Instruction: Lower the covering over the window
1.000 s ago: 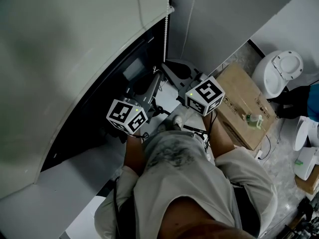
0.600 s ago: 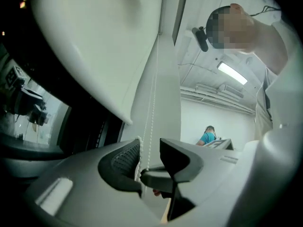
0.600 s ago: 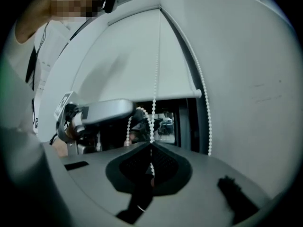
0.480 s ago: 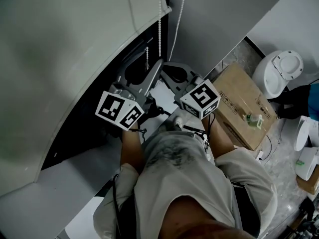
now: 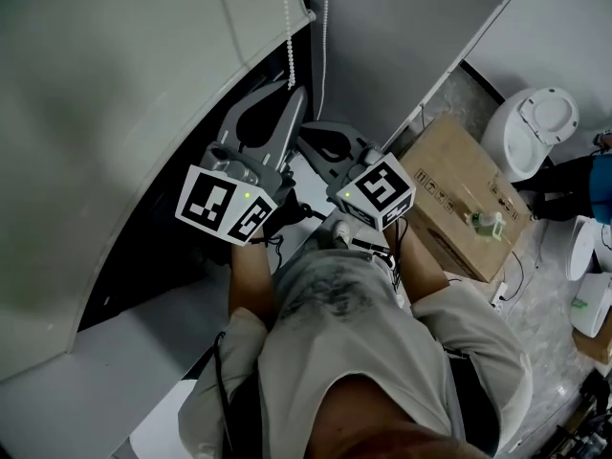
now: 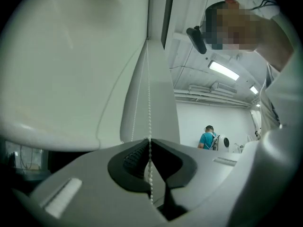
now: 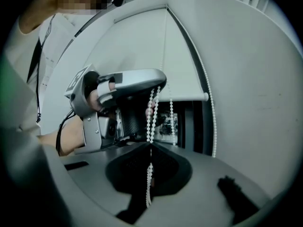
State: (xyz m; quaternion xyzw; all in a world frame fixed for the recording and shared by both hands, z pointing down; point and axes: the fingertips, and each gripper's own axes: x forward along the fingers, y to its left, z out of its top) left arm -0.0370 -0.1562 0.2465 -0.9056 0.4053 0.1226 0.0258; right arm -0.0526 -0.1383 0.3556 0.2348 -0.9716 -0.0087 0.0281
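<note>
Two tools are closed on the bead chain (image 6: 149, 93) beside the window. Your left tool (image 6: 150, 140) has just been closing its jaws, and they now pinch the chain, which runs up from the tips along the blind (image 5: 115, 94). Your right tool (image 7: 151, 144) is narrow too and pinches the chain lower down, under the left tool. The blind covers the upper window, and a dark gap (image 5: 143, 256) is open under its bottom edge.
</note>
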